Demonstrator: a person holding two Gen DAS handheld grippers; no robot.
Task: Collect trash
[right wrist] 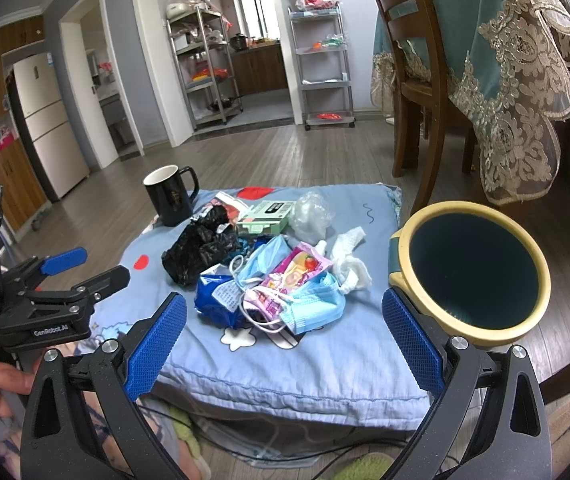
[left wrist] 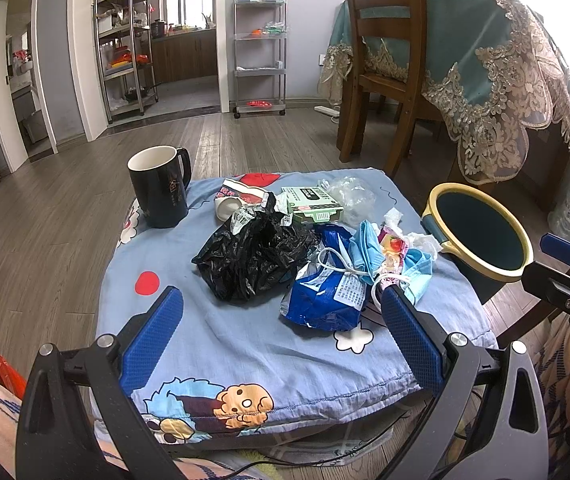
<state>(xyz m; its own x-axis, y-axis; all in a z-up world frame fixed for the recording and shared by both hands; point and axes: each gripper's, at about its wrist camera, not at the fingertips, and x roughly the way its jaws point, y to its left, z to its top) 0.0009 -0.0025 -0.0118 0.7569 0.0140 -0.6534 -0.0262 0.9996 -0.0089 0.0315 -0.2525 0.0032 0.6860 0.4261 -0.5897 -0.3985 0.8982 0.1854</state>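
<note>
A pile of trash lies on a blue cartoon cushion (left wrist: 245, 344): a black plastic bag (left wrist: 253, 256), a blue snack packet (left wrist: 325, 296), blue face masks (left wrist: 369, 252), a pink wrapper (right wrist: 297, 272), white tissue (right wrist: 349, 260), a green box (left wrist: 313, 202) and clear plastic (right wrist: 311, 216). A yellow-rimmed bin (right wrist: 473, 272) stands to the cushion's right. My left gripper (left wrist: 281, 304) is open just before the pile, empty. My right gripper (right wrist: 285, 316) is open near the masks, empty.
A black mug (left wrist: 163, 190) stands at the cushion's far left corner. A wooden chair (left wrist: 381, 64) and a table with a teal lace cloth (left wrist: 485, 60) are behind to the right. Wooden floor surrounds the cushion; metal shelves (left wrist: 261, 52) stand at the back.
</note>
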